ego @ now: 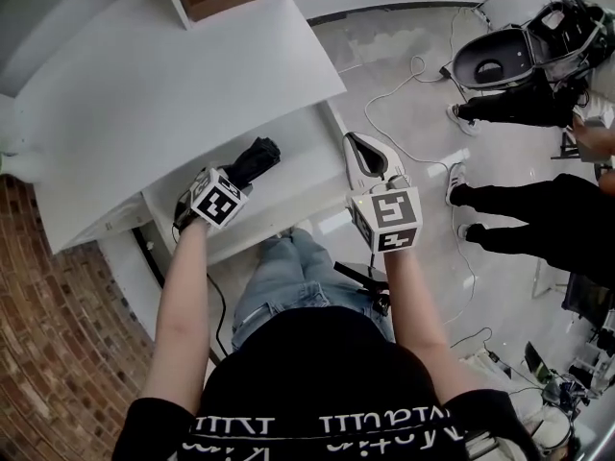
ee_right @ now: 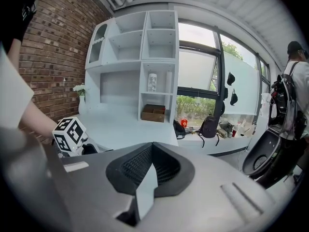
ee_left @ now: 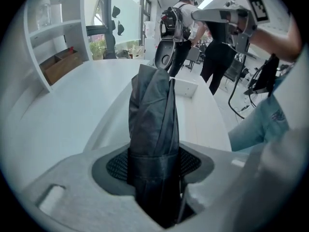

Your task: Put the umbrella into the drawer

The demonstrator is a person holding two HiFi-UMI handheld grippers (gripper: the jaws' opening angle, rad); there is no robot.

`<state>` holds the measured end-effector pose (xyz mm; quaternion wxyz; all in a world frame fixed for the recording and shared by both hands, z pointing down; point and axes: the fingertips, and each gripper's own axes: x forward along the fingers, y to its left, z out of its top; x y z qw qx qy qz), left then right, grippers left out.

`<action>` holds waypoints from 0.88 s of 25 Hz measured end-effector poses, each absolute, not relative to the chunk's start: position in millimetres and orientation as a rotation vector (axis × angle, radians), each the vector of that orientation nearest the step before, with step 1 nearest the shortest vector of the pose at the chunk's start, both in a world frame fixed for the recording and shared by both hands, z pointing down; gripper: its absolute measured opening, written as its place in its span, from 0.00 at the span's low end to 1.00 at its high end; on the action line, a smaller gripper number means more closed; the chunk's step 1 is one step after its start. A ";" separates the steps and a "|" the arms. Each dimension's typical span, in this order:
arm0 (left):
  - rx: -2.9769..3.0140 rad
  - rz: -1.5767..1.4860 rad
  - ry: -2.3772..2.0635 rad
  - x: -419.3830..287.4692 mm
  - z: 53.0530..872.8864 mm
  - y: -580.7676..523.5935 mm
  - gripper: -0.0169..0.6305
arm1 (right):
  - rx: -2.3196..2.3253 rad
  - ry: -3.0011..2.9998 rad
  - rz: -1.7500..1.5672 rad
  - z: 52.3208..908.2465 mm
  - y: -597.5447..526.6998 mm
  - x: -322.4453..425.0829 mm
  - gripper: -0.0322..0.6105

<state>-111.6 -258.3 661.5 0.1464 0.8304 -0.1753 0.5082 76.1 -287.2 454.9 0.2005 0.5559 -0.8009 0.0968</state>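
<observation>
The white table (ego: 144, 75) fills the upper left of the head view, with a brick wall (ego: 58, 353) on its left and open grey floor (ego: 413, 65) on its right, where cables trail and bystanders' legs (ego: 538, 219) stand well apart from the work. Below the table's front edge the drawer (ego: 293, 188) stands pulled out toward the person's knees. Its pale bottom is bare and its long rims leave a broad slot open from above. The left gripper (ego: 238, 179) hangs over the drawer's left part, pointing steeply down, its jaws clamped on the dark folded umbrella (ego: 256, 157). The umbrella's free end reaches ahead of the jaws toward the table's edge, above the drawer's inside. No view settles whether it touches the bottom. The right gripper (ego: 368, 152) is held beside the drawer's right end, jaws together with nothing between them, clear of the umbrella. The left gripper view shows what the head view hides: the grey pleated umbrella (ee_left: 153, 124) pinched at its banded lower part in the left gripper (ee_left: 154, 164), the drawer (ee_left: 205, 115) running away behind it, and the right gripper (ee_left: 212, 14) high at the right. The right gripper view shows the right gripper (ee_right: 145, 178) closed, the tall shelf unit (ee_right: 140, 66) on the table, and the left gripper's marker cube (ee_right: 70, 135) low at the left.
</observation>
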 end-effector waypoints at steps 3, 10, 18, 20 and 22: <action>2.359 1.497 -0.445 -106.2 674.6 -257.9 0.40 | 1.569 -2.218 0.276 455.2 -289.5 83.4 0.07; 2.303 1.540 -0.357 -86.3 695.0 -263.4 0.40 | 1.543 -2.205 0.292 464.1 -295.1 85.0 0.07; 2.238 1.570 -0.296 -68.1 724.2 -268.3 0.41 | 1.510 -2.182 0.330 480.4 -298.1 89.3 0.07; 2.224 1.583 -0.284 -63.5 731.6 -266.9 0.41 | 1.517 -2.170 0.345 484.4 -295.0 94.1 0.07; 2.216 1.602 -0.274 -60.7 738.0 -266.5 0.41 | 1.526 -2.157 0.363 488.2 -292.3 99.2 0.07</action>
